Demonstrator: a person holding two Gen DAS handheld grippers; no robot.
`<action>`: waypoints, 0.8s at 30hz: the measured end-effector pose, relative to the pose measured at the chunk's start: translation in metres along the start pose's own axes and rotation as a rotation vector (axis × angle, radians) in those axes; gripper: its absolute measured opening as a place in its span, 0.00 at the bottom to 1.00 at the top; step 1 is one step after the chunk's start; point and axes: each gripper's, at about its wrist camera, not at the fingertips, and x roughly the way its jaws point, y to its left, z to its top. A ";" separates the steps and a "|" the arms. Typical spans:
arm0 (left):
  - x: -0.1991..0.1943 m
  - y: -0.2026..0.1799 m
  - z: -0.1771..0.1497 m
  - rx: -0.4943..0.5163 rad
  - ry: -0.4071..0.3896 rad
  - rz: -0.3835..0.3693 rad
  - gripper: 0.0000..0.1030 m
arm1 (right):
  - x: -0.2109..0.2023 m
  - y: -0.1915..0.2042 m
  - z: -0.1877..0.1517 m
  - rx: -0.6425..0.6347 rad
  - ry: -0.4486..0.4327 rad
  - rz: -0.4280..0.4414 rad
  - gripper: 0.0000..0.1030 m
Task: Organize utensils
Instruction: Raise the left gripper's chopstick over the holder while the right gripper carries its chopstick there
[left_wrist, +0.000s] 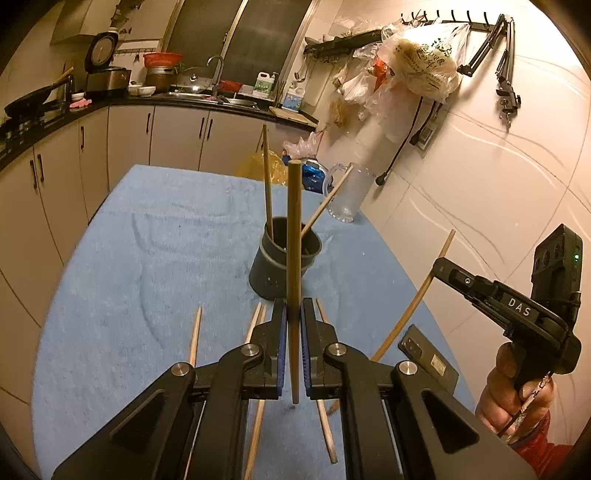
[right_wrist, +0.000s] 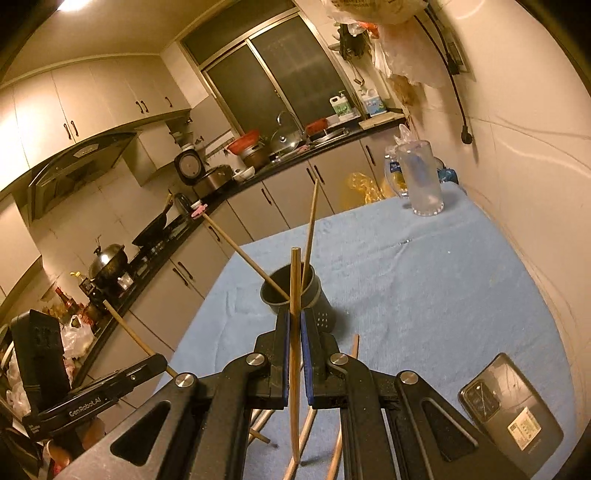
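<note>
My left gripper (left_wrist: 293, 321) was clamped tight on one wooden chopstick (left_wrist: 294, 258), the blue pads pinching it low on its length so that it stood nearly upright, its top end rising in front of the holder. My right gripper (right_wrist: 294, 328) was closed the same way on a second chopstick (right_wrist: 294, 295), also upright, its lower end hanging clear of the cloth.

Just past both sets of fingers stood the dark round holder (left_wrist: 284, 260), about midway along the blue cloth (left_wrist: 147, 240) that covered the table. Two chopsticks (left_wrist: 267, 184) were in it: one leaned almost straight up at the rim, the other slanted out over the opposite side. I couldn't see the bottom of the holder.

Loose chopsticks (left_wrist: 195, 336) lay flat on the cloth at the near edge, beneath my left gripper. A dark phone (right_wrist: 511, 410) lay at the near right edge. At the far right corner stood a clear glass pitcher (right_wrist: 421, 181); what it held I couldn't make out.
</note>
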 end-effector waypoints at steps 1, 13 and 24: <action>-0.001 -0.001 0.003 0.002 -0.006 -0.002 0.06 | 0.000 0.000 0.002 -0.001 -0.005 0.002 0.06; -0.014 -0.012 0.056 0.028 -0.090 -0.002 0.06 | -0.011 0.015 0.050 -0.011 -0.101 0.011 0.06; -0.012 -0.015 0.106 0.003 -0.151 -0.003 0.06 | -0.005 0.020 0.086 0.022 -0.142 0.011 0.06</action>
